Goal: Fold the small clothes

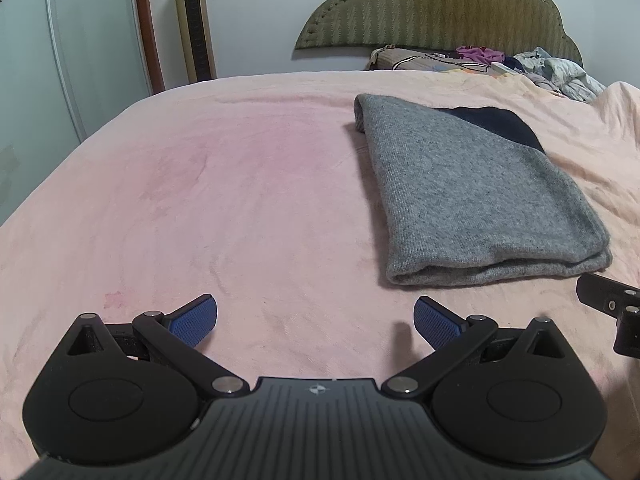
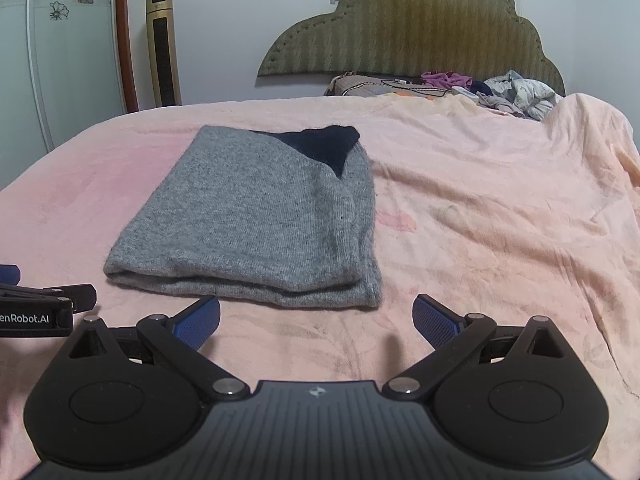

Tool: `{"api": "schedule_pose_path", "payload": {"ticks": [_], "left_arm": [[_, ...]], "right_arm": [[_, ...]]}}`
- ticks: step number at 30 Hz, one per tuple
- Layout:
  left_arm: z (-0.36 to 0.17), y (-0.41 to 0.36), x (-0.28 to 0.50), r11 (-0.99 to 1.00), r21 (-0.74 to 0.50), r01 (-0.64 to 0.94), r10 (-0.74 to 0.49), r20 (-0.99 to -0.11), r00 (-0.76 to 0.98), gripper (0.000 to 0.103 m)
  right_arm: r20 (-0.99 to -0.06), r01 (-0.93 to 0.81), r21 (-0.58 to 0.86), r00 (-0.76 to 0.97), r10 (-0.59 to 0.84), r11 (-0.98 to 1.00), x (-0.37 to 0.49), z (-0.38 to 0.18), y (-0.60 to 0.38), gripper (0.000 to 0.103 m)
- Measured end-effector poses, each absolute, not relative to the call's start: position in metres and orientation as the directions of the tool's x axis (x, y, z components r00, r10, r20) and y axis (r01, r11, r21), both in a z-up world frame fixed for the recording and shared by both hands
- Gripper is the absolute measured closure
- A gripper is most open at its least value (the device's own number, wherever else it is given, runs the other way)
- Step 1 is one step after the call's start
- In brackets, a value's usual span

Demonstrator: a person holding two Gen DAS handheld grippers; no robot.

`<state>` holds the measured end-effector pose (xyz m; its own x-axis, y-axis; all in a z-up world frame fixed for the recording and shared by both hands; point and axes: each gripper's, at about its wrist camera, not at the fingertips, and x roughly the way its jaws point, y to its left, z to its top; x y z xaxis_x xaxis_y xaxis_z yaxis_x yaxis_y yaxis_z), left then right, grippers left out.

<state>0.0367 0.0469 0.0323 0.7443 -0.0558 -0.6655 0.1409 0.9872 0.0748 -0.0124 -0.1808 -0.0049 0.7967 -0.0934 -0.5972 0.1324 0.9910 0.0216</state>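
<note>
Grey knit garment (image 2: pixel 256 216) matt, fuzzy; pink blanket (image 2: pixel 480 220) soft fleece.

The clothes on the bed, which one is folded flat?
The grey knit garment, lying folded and alone mid-bed in front of both open grippers. The other clothes sit in a crumpled pile by the headboard.

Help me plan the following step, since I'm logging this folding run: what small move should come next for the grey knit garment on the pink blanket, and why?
Probably bring the right gripper forward to the near edge of the folded grey knit garment to pinch it. Both the right gripper and the left gripper are open and empty, short of the cloth, and a dark navy piece shows at the garment's far end on the pink blanket.
</note>
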Motion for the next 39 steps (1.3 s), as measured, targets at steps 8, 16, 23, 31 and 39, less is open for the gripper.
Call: {"api": "schedule_pose_path", "payload": {"ticks": [8,16,23,31,39], "left_arm": [[0.0316,0.0444,0.0359,0.986,0.088,0.142,-0.048,-0.663,0.747,0.0],[0.0313,0.0429,0.036,0.984,0.102,0.149,-0.045,-0.661,0.749,0.0],[0.0312,0.042,0.0356,0.982,0.111,0.15,-0.041,-0.658,0.752,0.0],[0.0314,0.0421,0.0352,0.982,0.113,0.15,-0.039,-0.657,0.753,0.0],[0.0367,0.047,0.0353,0.982,0.113,0.149,-0.042,-0.642,0.765,0.0]], "right_arm": [[-0.598,0.143,0.035,0.796,-0.094,0.989,-0.0139,-0.0058,-0.1844,0.0],[-0.598,0.137,0.034,0.796,-0.09,0.99,-0.0142,-0.0061,-0.1839,0.0],[-0.599,0.138,0.035,0.796,-0.089,0.99,-0.0145,-0.0062,-0.1835,0.0],[-0.598,0.135,0.035,0.797,-0.088,0.99,-0.0151,-0.0065,-0.1831,0.0],[-0.597,0.134,0.036,0.798,-0.087,0.99,-0.0147,-0.0055,-0.1843,0.0]]}}
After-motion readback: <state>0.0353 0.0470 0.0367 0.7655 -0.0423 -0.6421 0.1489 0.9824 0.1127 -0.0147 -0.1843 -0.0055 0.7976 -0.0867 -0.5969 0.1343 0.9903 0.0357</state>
